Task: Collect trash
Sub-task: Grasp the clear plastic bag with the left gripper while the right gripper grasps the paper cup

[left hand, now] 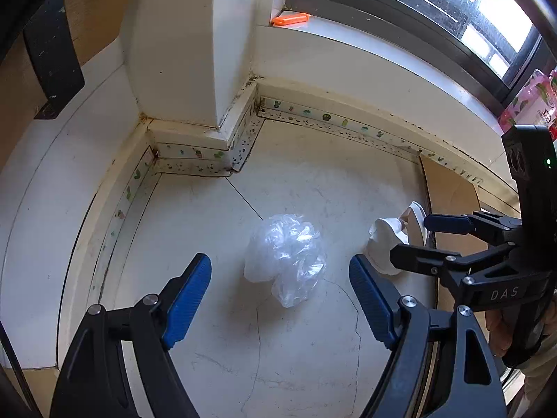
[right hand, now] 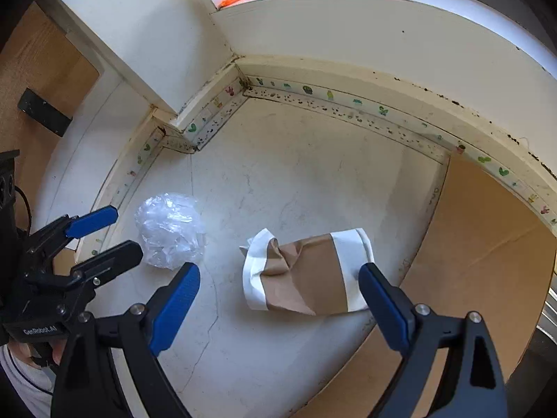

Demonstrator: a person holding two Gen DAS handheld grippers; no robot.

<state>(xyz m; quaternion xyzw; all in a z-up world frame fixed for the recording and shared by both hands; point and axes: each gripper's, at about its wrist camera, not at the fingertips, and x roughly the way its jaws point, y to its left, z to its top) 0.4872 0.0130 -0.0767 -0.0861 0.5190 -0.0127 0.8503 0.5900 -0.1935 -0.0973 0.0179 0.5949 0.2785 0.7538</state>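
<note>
1. Counter (left hand: 216, 313) – white marbled surface w/ hairline cracks, set into a wall corner; back & left edges run along a cream ledge.
2. Window (left hand: 435, 10) – dark frame, above the back edge; pale sill below it.
3. Cardboard sheet (right hand: 487, 244) – flat, brown, covers the surface's right side up to the back edge.
4. Trim tape (left hand: 313, 113) – cactus-print strip along the back & left edges, w/ dark specks beside it.
5. My left gripper (left hand: 280, 304) – jaws spread wide, nothing held; blue pads either side of the plastic wrap, not touching it. Hovers above the surface's middle.
6. My right gripper (right hand: 279, 301) – jaws also wide apart, empty; straddles the paper cup. Right pad looks to sit at the cup's white end, but contact I can't tell. Seen side-on in left wrist view (left hand: 414, 240), over the cup.
7. Paper cup (right hand: 306, 271) – crushed, brown body w/ white bands at both ends, lying on its side near the surface's right edge, just beside the cardboard. In left wrist view (left hand: 386, 240), mostly hidden by right gripper.
8. Plastic wrap (left hand: 285, 257) – clear, crumpled ball, mid-surface, left of the cup & apart from it. Also in right wrist view (right hand: 170, 230), near the left edge trim.
9. Black block (right hand: 43, 111) – on wood panel beyond the left edge.
10. Pink packet (left hand: 532, 104) – by the window, far right; label unreadable.
11. Orange item (left hand: 290, 19) – small, flat, on the sill at its left corner.
</note>
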